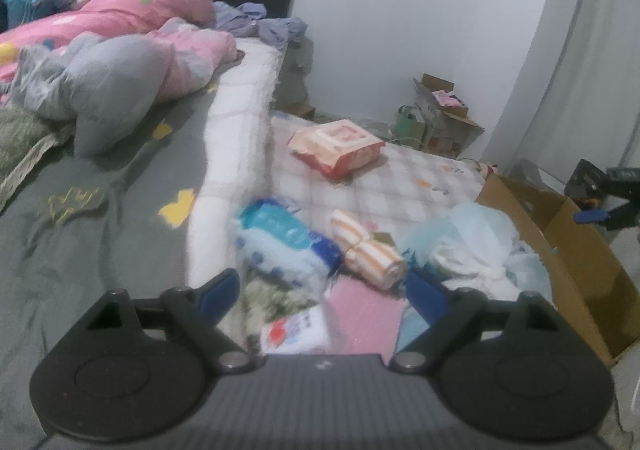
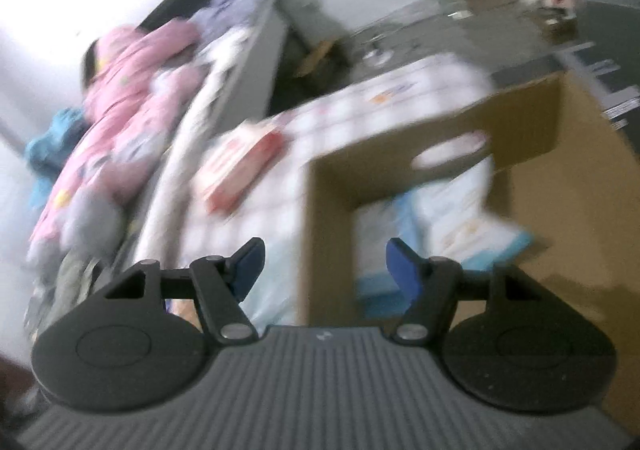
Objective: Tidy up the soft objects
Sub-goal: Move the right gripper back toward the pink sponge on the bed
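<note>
My left gripper (image 1: 322, 290) is open and empty above a pile of soft things on a checked mat (image 1: 400, 178): a blue-and-white soft pack (image 1: 280, 242), a rolled orange-striped towel (image 1: 368, 250), a pink cloth (image 1: 368, 318) and a red-and-white wipes pack (image 1: 336, 146) farther off. My right gripper (image 2: 322, 270) is open and empty over the near wall of a cardboard box (image 2: 560, 210), which holds a light blue pack (image 2: 452, 222). The wipes pack (image 2: 244, 166) also shows blurred in the right wrist view.
A bed with a grey sheet (image 1: 100, 210), a pink quilt (image 1: 132, 14) and a grey pillow (image 1: 108, 90) fills the left. The cardboard box (image 1: 560, 250) with plastic bags (image 1: 472, 238) stands right of the mat. Small boxes (image 1: 444, 118) sit by the far wall.
</note>
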